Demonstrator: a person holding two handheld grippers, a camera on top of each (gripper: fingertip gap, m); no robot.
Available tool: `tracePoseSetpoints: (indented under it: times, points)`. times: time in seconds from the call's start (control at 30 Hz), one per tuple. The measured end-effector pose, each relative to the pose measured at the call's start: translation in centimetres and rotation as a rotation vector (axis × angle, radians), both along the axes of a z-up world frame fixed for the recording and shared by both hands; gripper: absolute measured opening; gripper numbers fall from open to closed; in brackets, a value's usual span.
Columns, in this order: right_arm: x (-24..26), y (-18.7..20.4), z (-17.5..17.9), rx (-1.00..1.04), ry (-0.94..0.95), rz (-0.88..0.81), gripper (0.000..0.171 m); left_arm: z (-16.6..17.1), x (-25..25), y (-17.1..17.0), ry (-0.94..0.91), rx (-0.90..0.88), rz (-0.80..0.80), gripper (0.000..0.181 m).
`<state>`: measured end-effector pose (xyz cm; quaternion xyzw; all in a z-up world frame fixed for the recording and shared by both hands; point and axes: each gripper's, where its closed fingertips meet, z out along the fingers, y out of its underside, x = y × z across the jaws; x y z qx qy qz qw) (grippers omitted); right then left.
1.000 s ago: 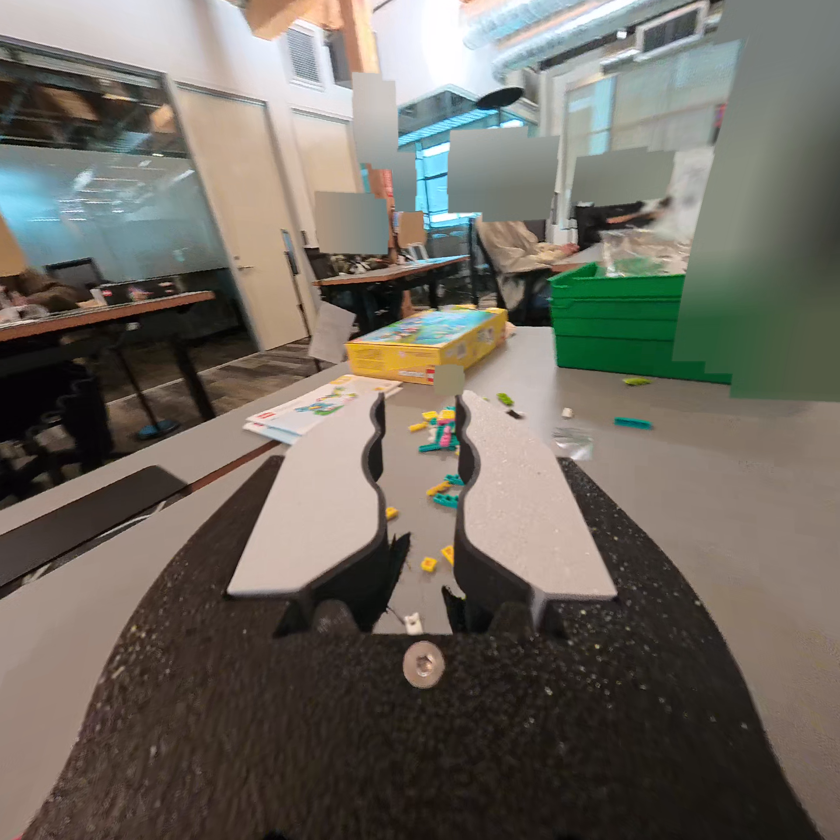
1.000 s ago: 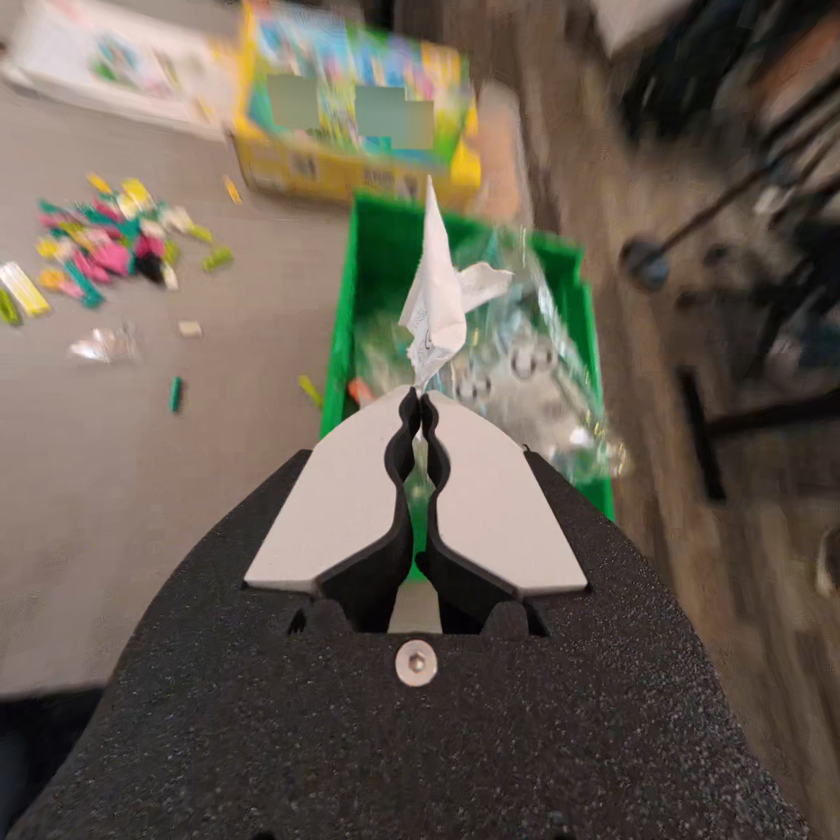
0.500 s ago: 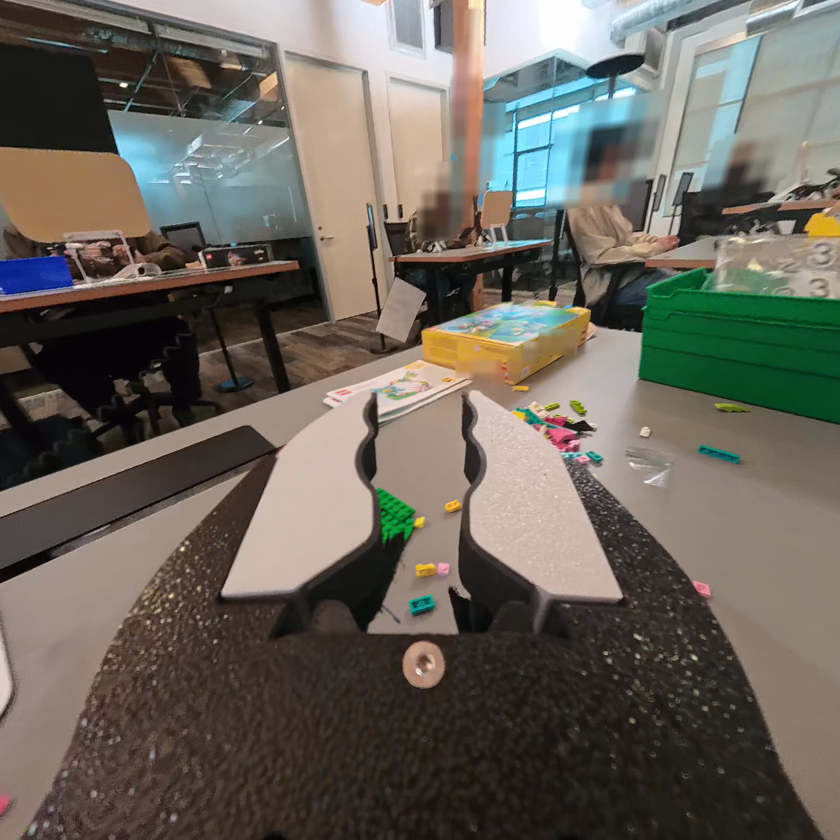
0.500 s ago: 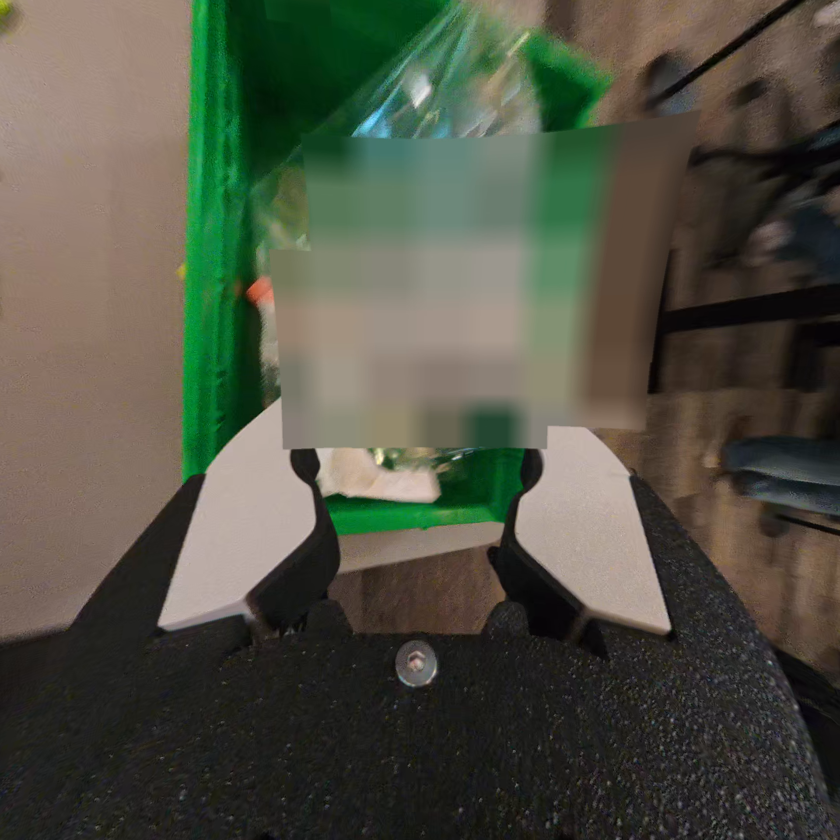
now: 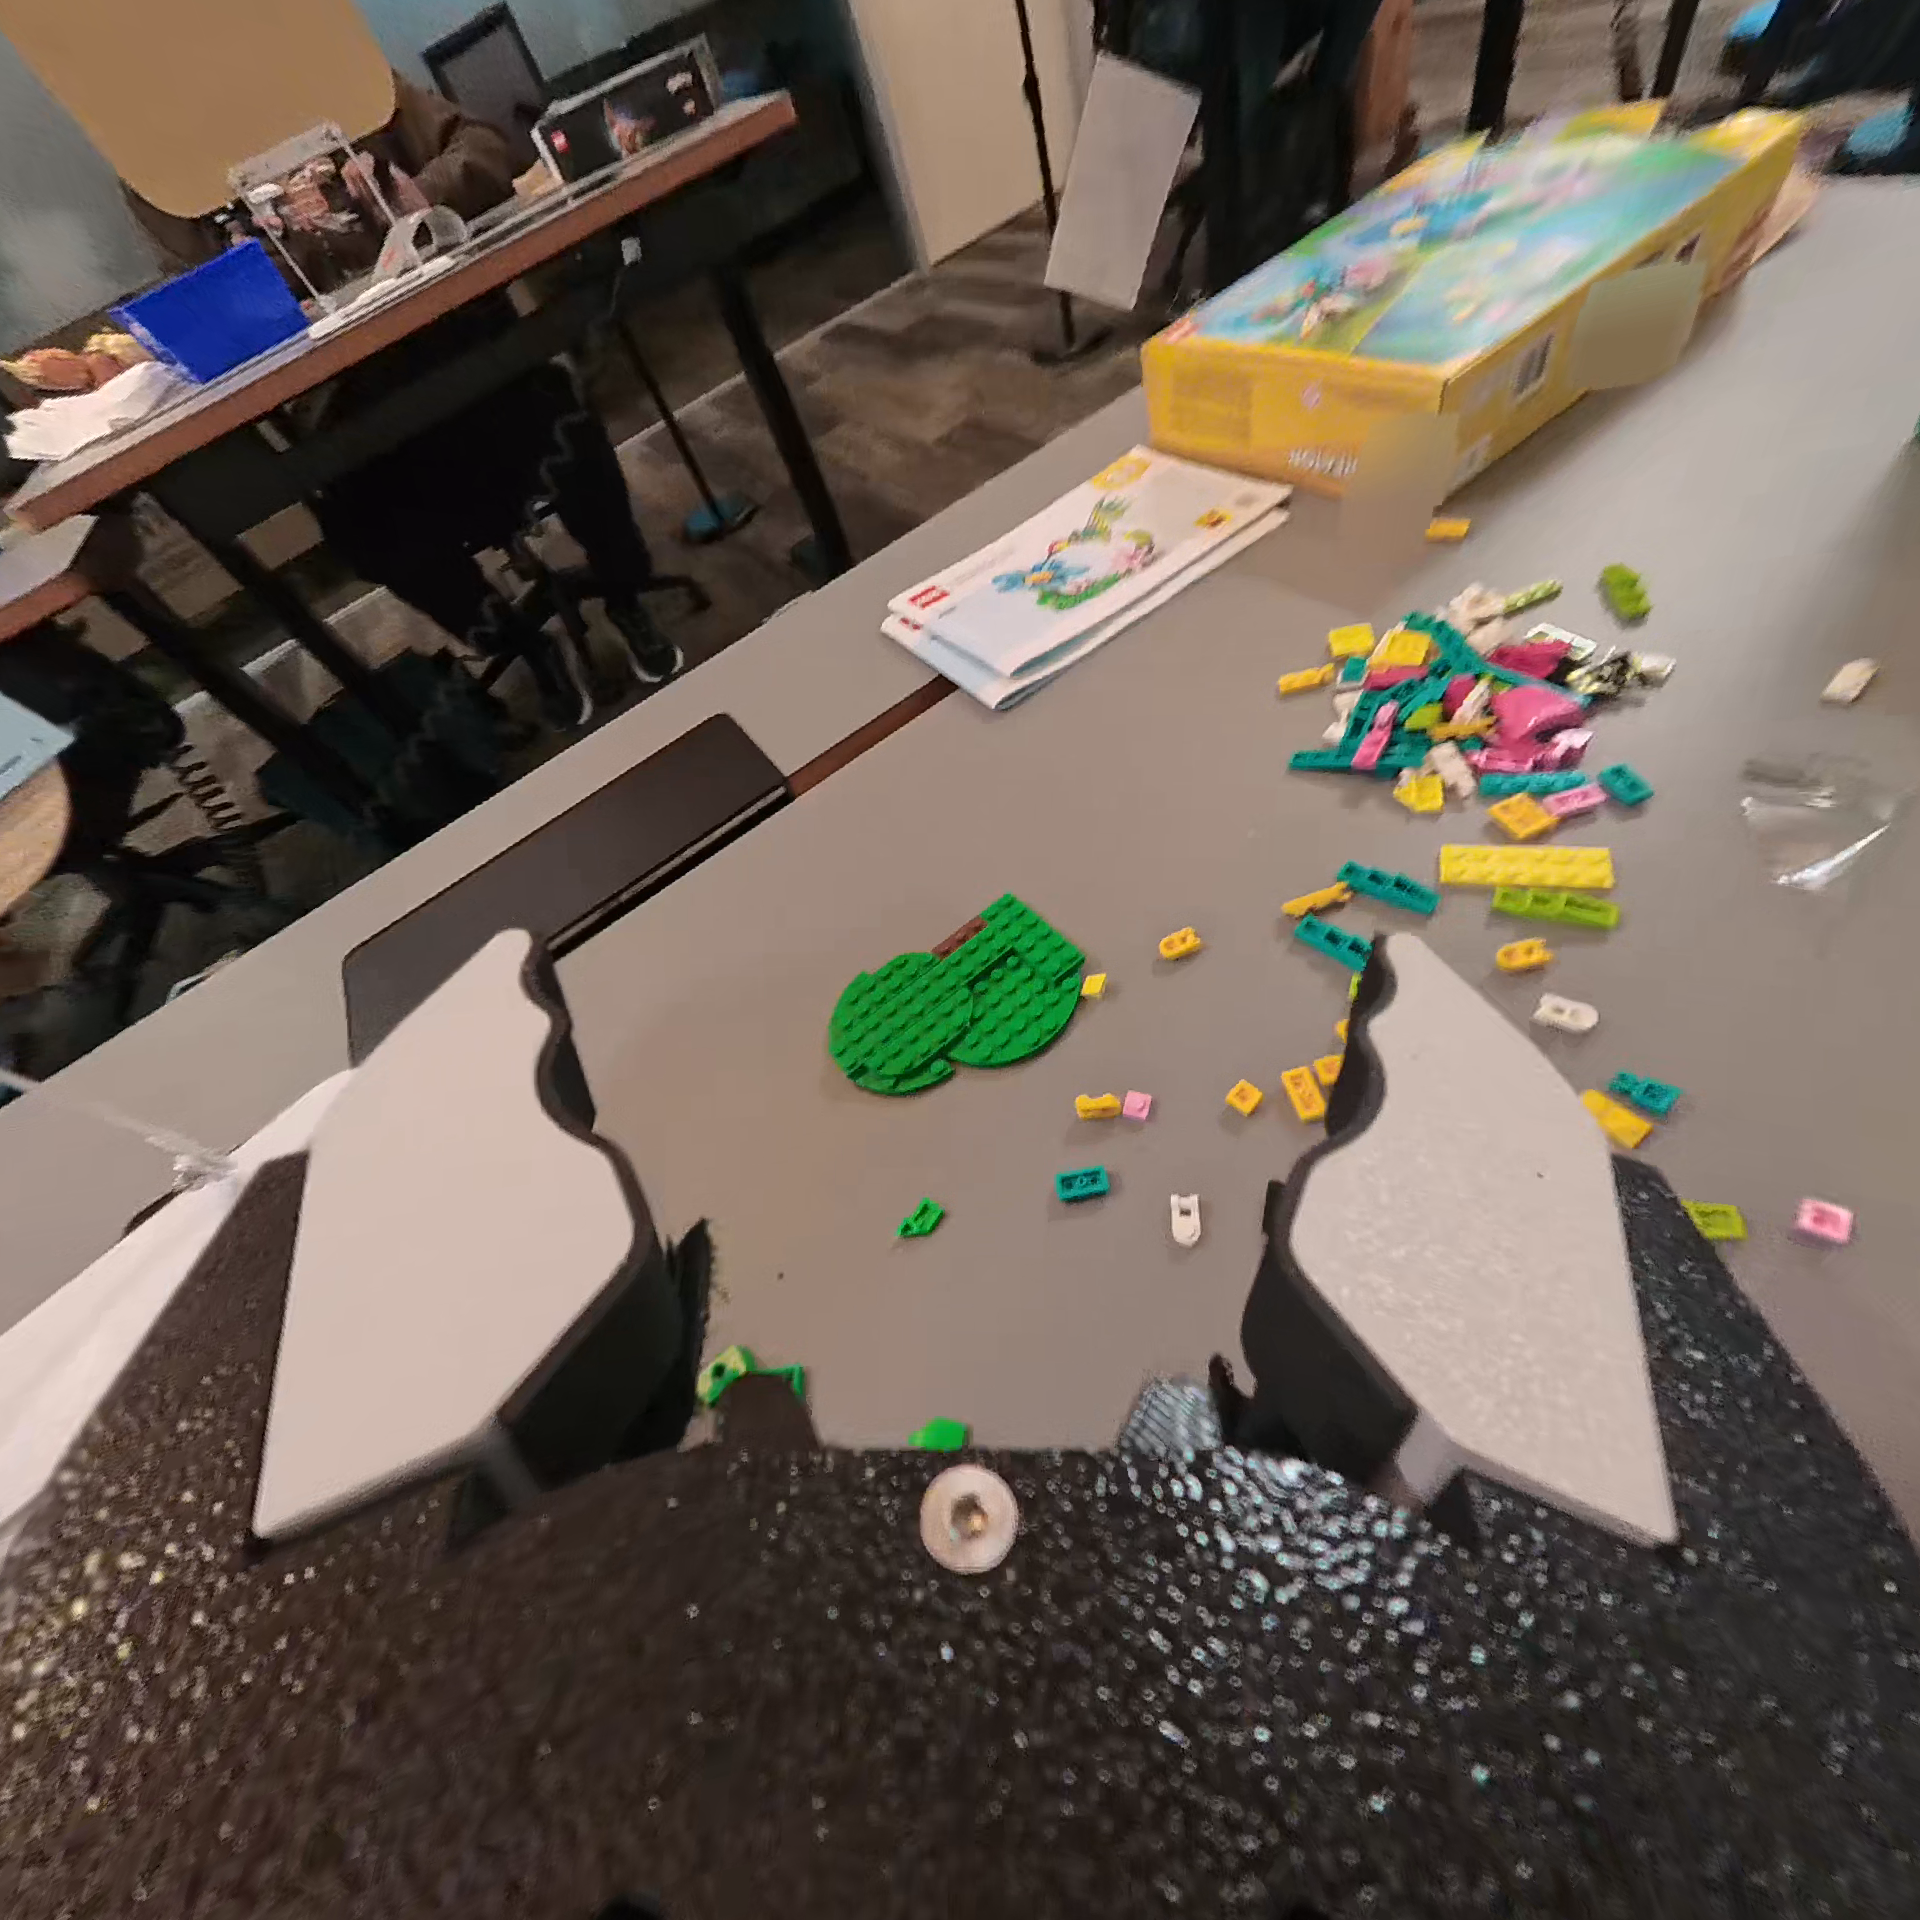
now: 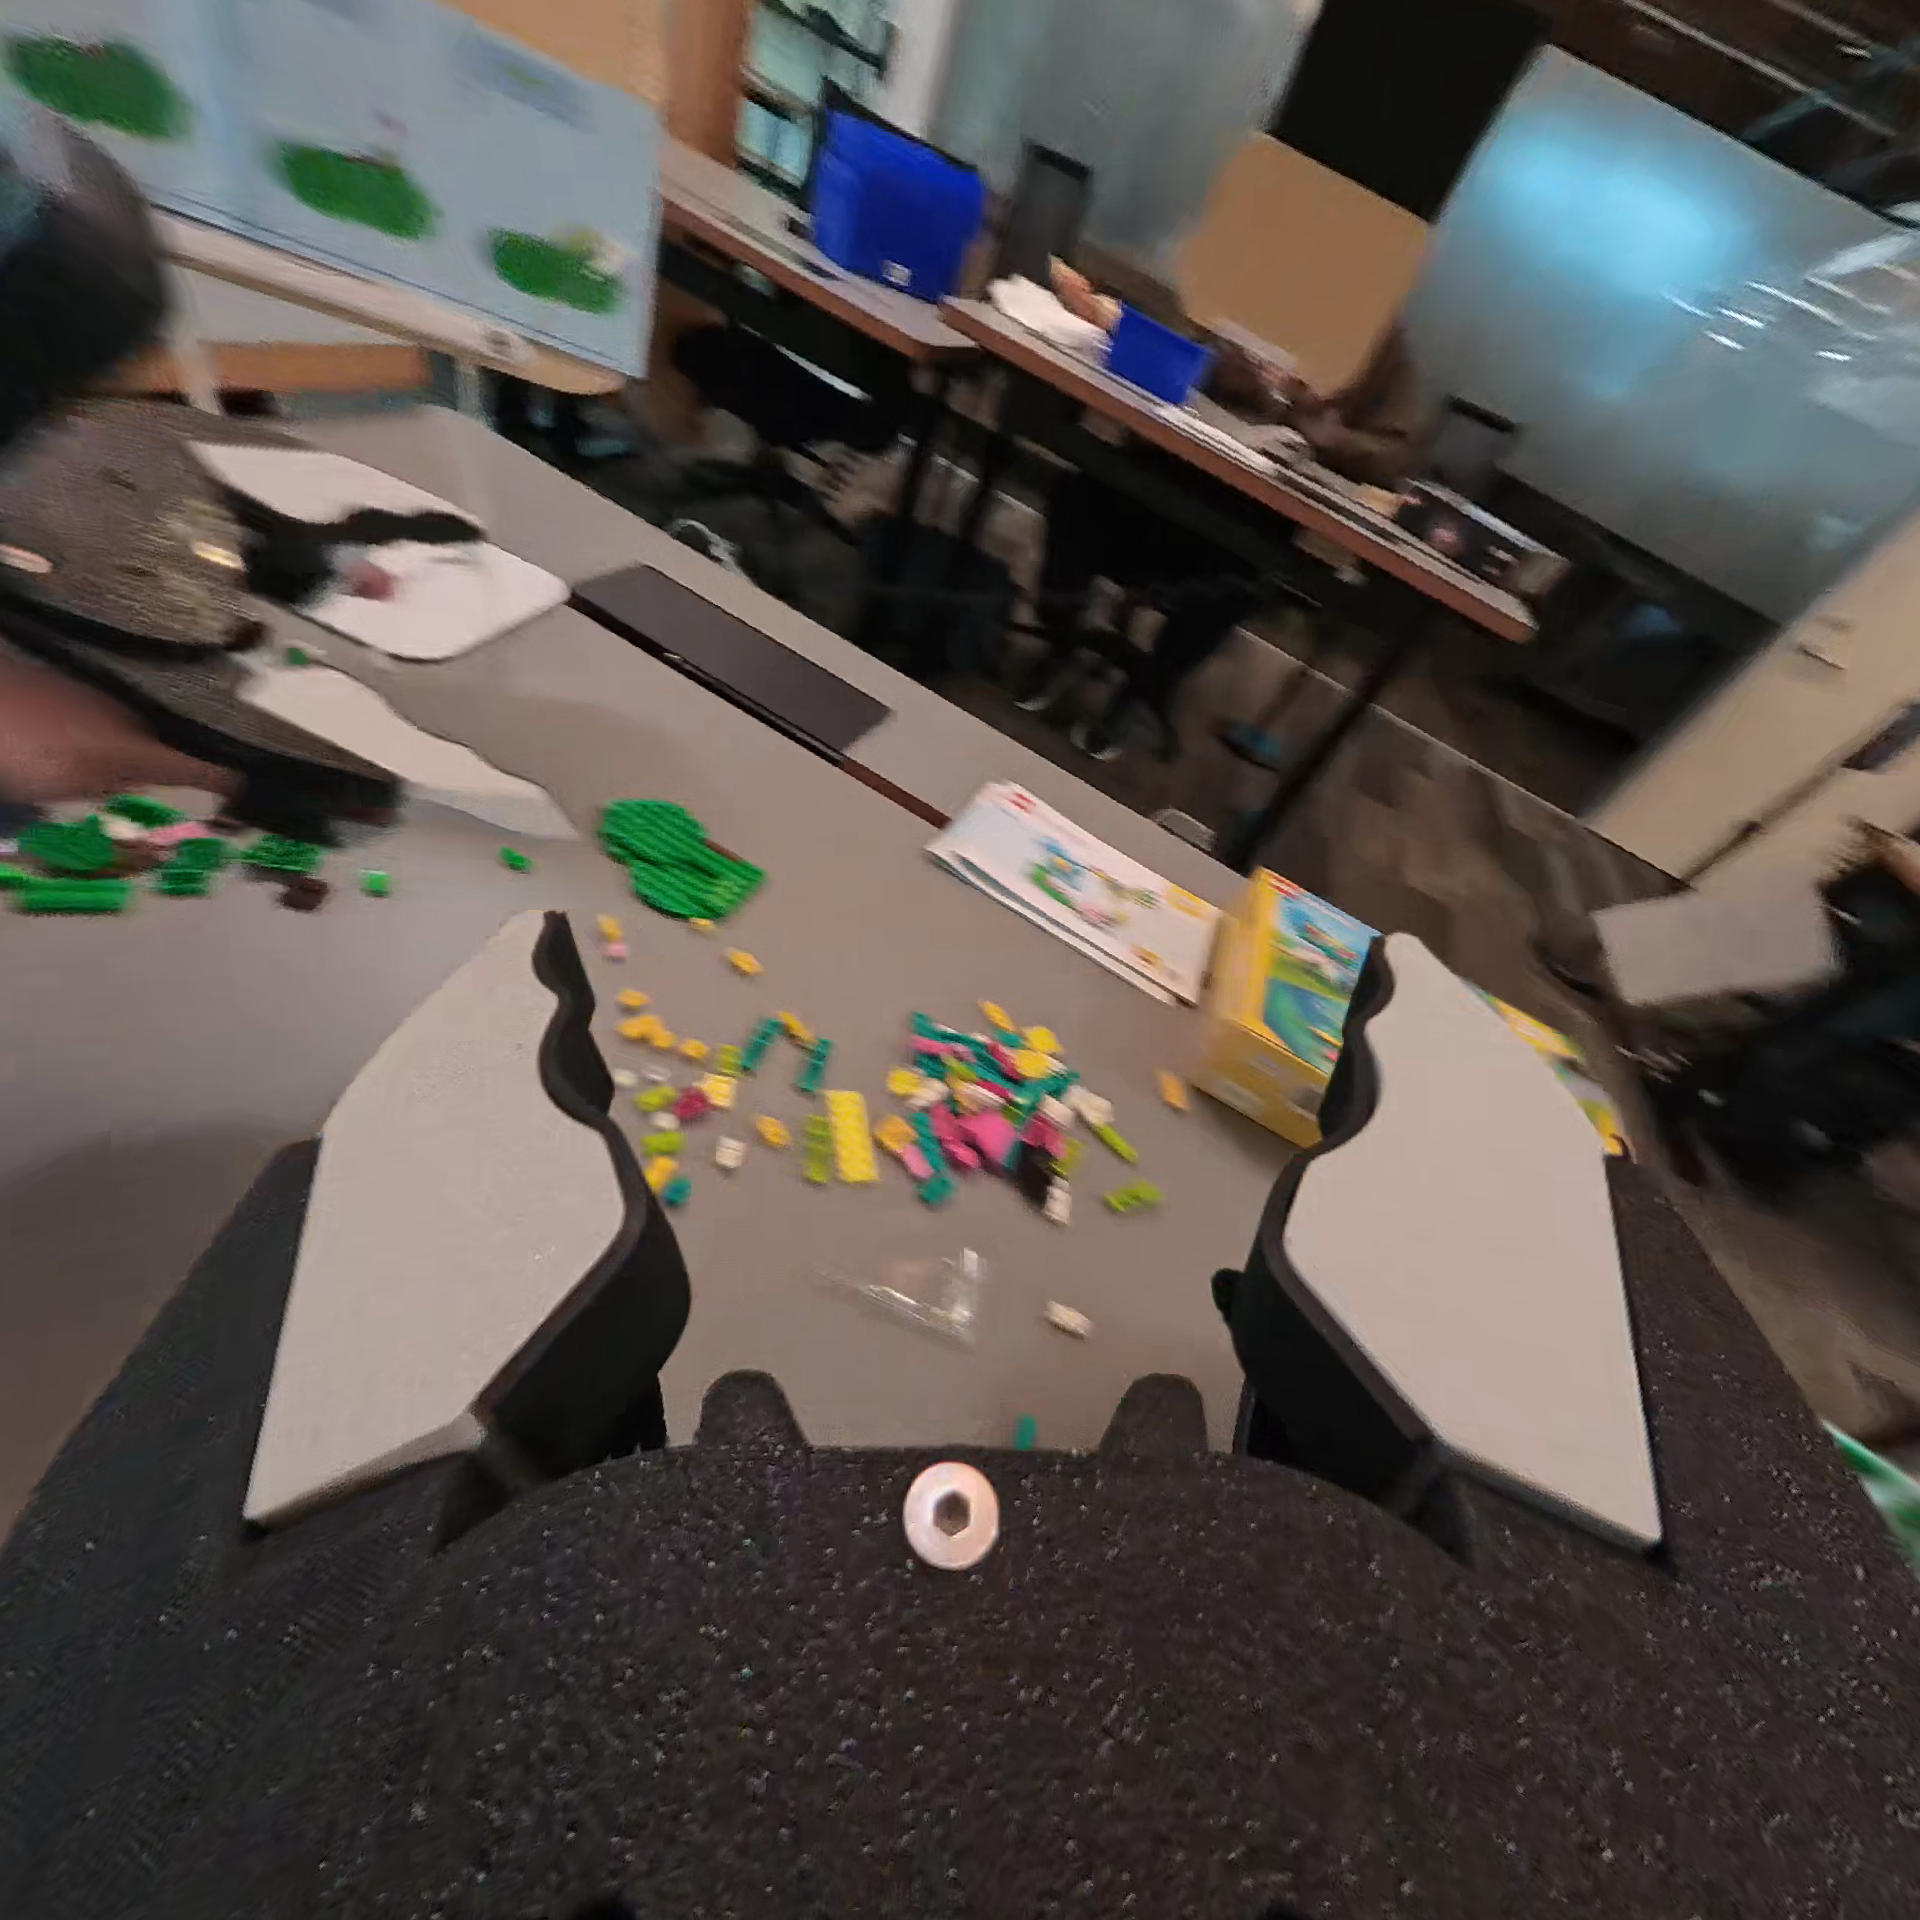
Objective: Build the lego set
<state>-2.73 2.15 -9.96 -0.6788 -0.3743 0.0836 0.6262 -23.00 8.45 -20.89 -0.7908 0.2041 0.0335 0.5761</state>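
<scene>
A green rounded plate assembly lies flat on the grey table, in front of my left gripper, which is wide open, empty and above it. A heap of teal, yellow and pink pieces lies to the right, with small loose pieces nearer. My right gripper is wide open and empty above the same heap. The green assembly and the left gripper show at the left of the right wrist view.
A yellow set box and instruction booklets lie at the far table edge. An empty clear bag lies at right. Green pieces lie at far left, below an open instruction page. A black strip marks the table edge. The green rounded plate assembly lies around 15 cm away from my left fingertips.
My right gripper let go of the white paper over the green bin, opened wide and swung back over the table. My left gripper opened wide and tilted down over the green plates.
</scene>
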Motion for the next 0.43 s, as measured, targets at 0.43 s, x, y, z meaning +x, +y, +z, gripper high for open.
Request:
tracePoseSetpoints:
  times: [0.43]
  points:
    - [-14.3,-6.3,-2.2,-0.023,-0.017,0.261,0.142,-3.9,-0.6,-0.9,0.348,-0.048,0.142,0.134]
